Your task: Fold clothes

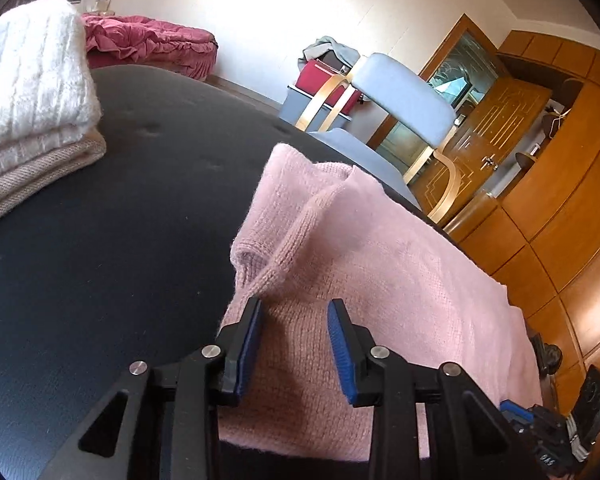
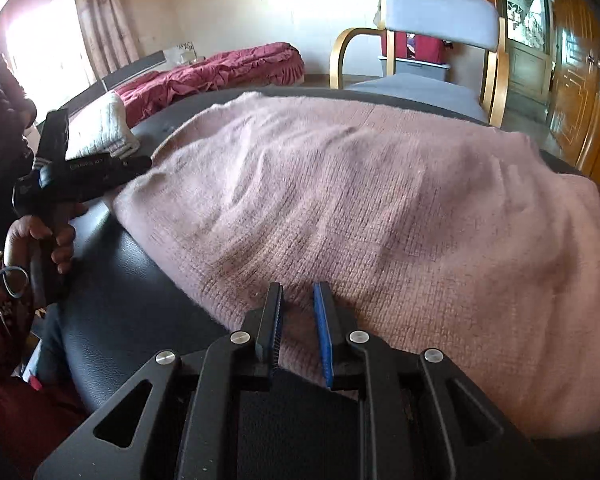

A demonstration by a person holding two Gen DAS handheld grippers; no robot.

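A pink knit sweater (image 1: 380, 264) lies spread on the black padded table (image 1: 100, 260). One ribbed fold stands up near its far end. My left gripper (image 1: 296, 308) is open, its blue pads on either side of the sweater's left edge without pinching it. In the right wrist view the sweater (image 2: 360, 200) covers most of the table. My right gripper (image 2: 298, 290) hovers at the sweater's near hem, jaws a narrow gap apart with cloth showing between them. The left gripper (image 2: 140, 163) shows at that view's left, held by a hand (image 2: 40, 240).
A stack of folded white and beige knits (image 1: 32, 92) sits at the table's far left. A grey chair with wooden arms (image 2: 440, 40) stands just beyond the far edge. A red bedspread (image 2: 220, 68) and wooden cabinets (image 1: 560, 200) lie further off.
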